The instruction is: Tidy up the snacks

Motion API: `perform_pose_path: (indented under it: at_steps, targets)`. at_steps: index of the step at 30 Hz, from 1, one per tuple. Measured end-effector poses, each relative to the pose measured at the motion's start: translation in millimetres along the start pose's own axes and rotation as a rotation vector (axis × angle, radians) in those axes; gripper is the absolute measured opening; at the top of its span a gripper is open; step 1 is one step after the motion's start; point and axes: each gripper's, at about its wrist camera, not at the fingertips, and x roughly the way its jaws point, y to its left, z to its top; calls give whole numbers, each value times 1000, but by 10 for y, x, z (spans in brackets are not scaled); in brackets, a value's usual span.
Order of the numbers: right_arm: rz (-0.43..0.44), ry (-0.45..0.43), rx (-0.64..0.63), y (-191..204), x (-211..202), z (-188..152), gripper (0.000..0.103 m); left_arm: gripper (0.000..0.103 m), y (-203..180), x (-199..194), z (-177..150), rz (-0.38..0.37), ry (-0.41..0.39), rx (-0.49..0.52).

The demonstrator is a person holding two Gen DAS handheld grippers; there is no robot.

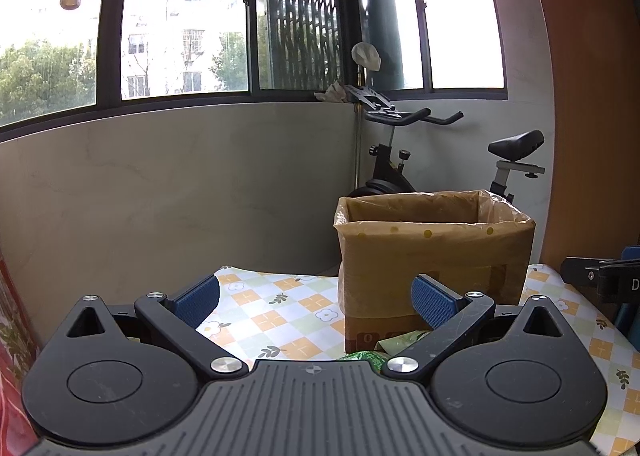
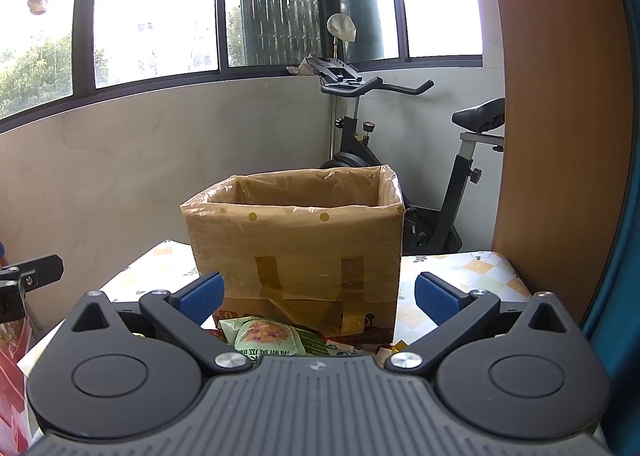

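Note:
A cardboard box [image 1: 434, 256] lined with a clear plastic bag stands open on the checked tablecloth [image 1: 272, 308]; it also shows in the right wrist view [image 2: 296, 252]. My left gripper [image 1: 316, 300] is open and empty, with the box just beyond its right finger. Green snack packets [image 1: 394, 346] lie at the box's foot, half hidden by the gripper. My right gripper [image 2: 318, 298] is open and empty, facing the box. A green snack packet [image 2: 266, 338] and several small wrappers [image 2: 352, 348] lie on the table below it.
An exercise bike [image 2: 420, 160] stands behind the table by the grey wall. A wooden panel [image 2: 560, 116] rises at the right. The other gripper's body shows at the right edge of the left view [image 1: 604, 276] and the left edge of the right view [image 2: 24, 276].

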Motion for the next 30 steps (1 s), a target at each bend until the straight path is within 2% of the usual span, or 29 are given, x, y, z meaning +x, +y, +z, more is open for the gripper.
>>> perform_pose_path:
  at_steps: [30]
  targets:
    - [3, 8, -5, 8, 12, -24, 103, 103, -2, 11, -23, -9, 17, -11]
